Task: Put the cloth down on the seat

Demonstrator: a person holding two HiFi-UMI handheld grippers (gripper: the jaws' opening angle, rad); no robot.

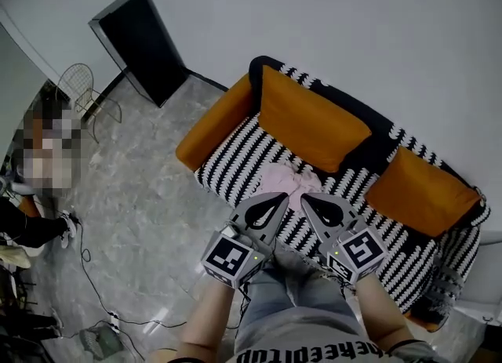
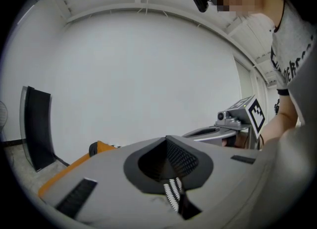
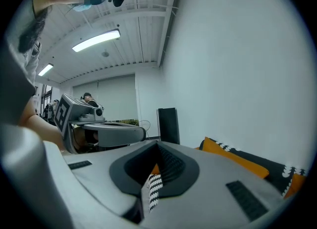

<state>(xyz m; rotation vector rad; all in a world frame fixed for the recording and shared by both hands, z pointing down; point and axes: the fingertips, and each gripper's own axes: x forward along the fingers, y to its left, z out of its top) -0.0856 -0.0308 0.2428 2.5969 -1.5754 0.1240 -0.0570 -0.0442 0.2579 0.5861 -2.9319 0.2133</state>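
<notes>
Holds left hand-held gripper (image 1: 278,199) and right hand-held gripper (image 1: 308,199) closed, empty. Leaves pink cloth (image 1: 286,179) on striped seat (image 1: 234,159), frame centre.

The person holds a tool in each hand, both out in front of the body and side by side. The left tool (image 1: 281,199) and the right tool (image 1: 307,199) point forward and close to level, their tips angled toward each other, near but apart. Each tool's jaws are closed together with nothing between them. The left marker cube (image 1: 232,258) and right marker cube (image 1: 358,252) sit at the rear ends, just ahead of the bare left forearm (image 1: 205,318) and right forearm (image 1: 376,314).
</notes>
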